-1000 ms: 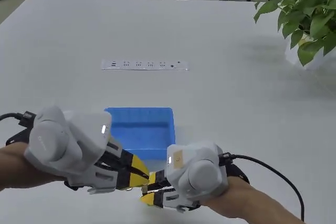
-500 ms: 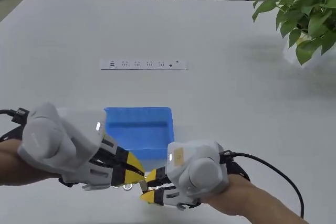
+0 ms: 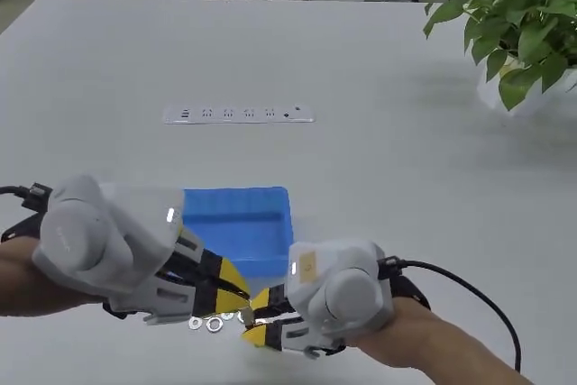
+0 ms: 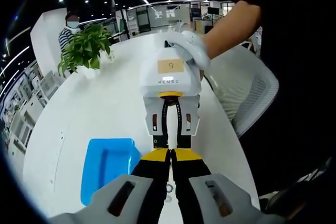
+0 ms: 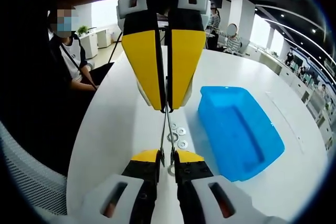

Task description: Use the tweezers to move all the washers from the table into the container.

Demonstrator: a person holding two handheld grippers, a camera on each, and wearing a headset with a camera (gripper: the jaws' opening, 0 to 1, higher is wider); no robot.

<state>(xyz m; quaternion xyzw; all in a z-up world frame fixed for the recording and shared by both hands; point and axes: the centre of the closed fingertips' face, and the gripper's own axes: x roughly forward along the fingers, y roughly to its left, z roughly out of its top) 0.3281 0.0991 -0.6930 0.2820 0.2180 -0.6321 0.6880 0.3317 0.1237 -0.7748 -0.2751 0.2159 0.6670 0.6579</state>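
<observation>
left gripper [image 3: 240,293]: jaws closed | right gripper [image 3: 255,318]: jaws closed | tips facing, nearly touching

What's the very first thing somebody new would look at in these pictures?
Probably the yellow jaws of the left gripper and the right gripper, meeting tip to tip low in the head view and pinching thin tweezers between them. Next comes the bright blue container just beyond them, with small silver washers on the white table by the jaws. A leafy plant stands far right.

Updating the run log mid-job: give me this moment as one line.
left gripper: shut on tweezers | right gripper: shut on tweezers | washers: on table beside container | container: looks empty
</observation>
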